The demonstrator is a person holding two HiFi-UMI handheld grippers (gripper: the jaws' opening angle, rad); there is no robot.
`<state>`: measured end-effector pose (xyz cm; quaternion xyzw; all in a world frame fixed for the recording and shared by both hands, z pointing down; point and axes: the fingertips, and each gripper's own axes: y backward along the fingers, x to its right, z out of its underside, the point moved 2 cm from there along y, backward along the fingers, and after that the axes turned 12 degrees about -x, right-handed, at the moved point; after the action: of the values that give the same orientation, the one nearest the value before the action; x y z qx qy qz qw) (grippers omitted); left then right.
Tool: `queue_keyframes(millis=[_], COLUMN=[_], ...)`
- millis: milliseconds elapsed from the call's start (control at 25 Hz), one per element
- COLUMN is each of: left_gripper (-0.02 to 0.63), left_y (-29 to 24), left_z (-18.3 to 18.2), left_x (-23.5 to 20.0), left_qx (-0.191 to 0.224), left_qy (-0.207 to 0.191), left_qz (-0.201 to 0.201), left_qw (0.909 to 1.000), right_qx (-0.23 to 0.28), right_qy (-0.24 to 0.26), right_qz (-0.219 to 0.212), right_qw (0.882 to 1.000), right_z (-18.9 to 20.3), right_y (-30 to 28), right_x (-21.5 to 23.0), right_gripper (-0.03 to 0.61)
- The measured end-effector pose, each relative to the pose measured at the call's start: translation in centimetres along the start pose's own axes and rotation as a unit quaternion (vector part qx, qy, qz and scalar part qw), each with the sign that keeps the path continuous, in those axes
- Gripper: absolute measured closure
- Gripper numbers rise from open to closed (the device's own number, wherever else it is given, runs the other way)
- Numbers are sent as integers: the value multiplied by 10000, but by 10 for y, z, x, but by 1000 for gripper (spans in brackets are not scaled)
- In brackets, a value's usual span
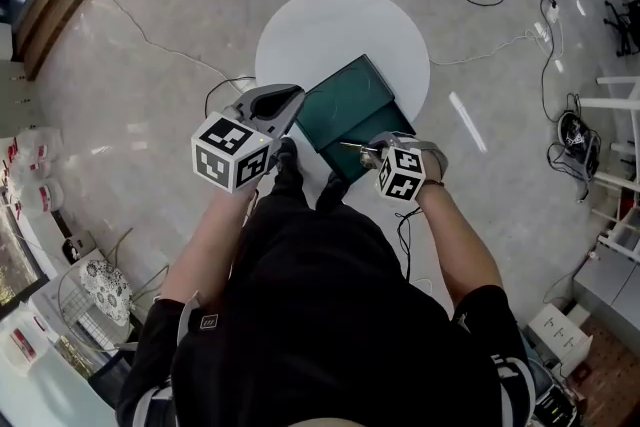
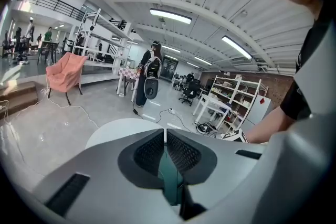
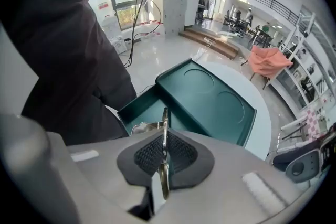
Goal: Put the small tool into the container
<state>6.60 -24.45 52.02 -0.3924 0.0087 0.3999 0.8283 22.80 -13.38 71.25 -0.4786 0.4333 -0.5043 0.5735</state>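
Two pairs of tongs hover over a round white worktop [image 1: 300, 20]: the right tongs [image 3: 164, 153] are clamped on a thin metal tool [image 3: 165, 118], held edge-on over the near compartment of the open green container [image 3: 205, 89], while the left tongs [image 2: 166, 150] are pressed together on nothing and raised to one side. The grip looks like the weak point (the tool is pinched along a slim edge), so a tilt or an early release could drop it on the container's rim or off the worktop's near side.
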Motion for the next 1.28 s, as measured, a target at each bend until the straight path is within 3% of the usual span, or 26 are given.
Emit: queue_keyframes(millis=[200,360,480,600,1080,1280], left_gripper=[591,591,591,591,591,591], left_y=[-6,-1,4,12,24,23], left_z=[2,4,5,8,12,12], left_x=[1,2,1,-1,1,5], left_qx=[-52,-68,-50,-26,57,68], left_qy=[20,8,30,75,98,63], left_qz=[50,37,-14,-94,-93,-36], left_qw=[10000,10000,10000,9999,9999,10000], right_qx=[-59,54,-118,-424,-732,-779], right_qy=[734,1005,1283,1473,1021,792], right_qz=[20,172,354,182,-183,-37], right_qw=[9973,9948,9910,9880,9919,9938], right_z=[-1,-5,1,12,18,30], right_y=[-18,-28,-36,-46,-48,-44], right_x=[4,8,12,9,-2,-1], right_gripper=[566,566,563,534,491,471])
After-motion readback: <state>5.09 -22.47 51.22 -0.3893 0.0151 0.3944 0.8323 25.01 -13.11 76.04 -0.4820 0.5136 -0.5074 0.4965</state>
